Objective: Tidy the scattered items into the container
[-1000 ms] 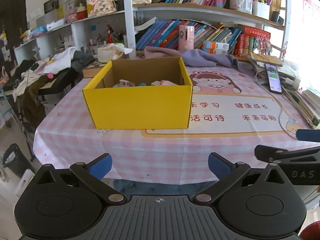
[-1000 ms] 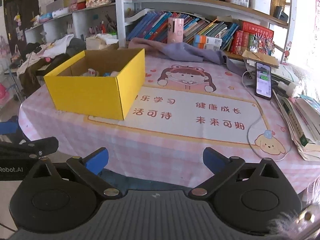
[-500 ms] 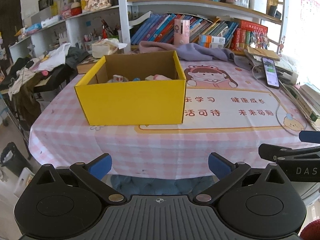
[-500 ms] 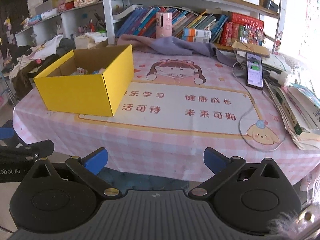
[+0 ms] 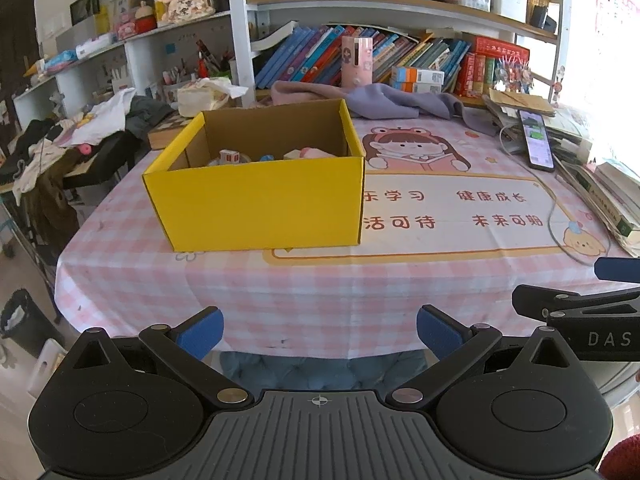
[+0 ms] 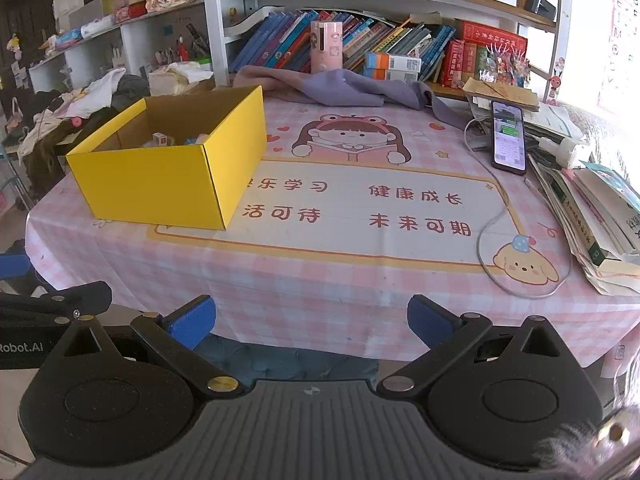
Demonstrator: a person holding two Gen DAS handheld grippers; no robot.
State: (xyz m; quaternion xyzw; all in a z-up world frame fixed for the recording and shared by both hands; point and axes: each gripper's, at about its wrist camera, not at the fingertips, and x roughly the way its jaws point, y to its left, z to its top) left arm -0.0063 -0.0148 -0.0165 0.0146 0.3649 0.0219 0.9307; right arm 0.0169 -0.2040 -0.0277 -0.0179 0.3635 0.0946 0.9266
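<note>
Cardboard, yellow outside and brown within, forms the rectangular box [image 5: 260,204]; both blue-padded claws gape, empty.

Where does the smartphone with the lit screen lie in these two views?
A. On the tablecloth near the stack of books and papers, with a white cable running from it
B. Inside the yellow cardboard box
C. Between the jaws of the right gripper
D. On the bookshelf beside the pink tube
A: the smartphone lies flat on the pink checked tablecloth beside the stack of books and papers, well away from the yellow cardboard box.
</note>
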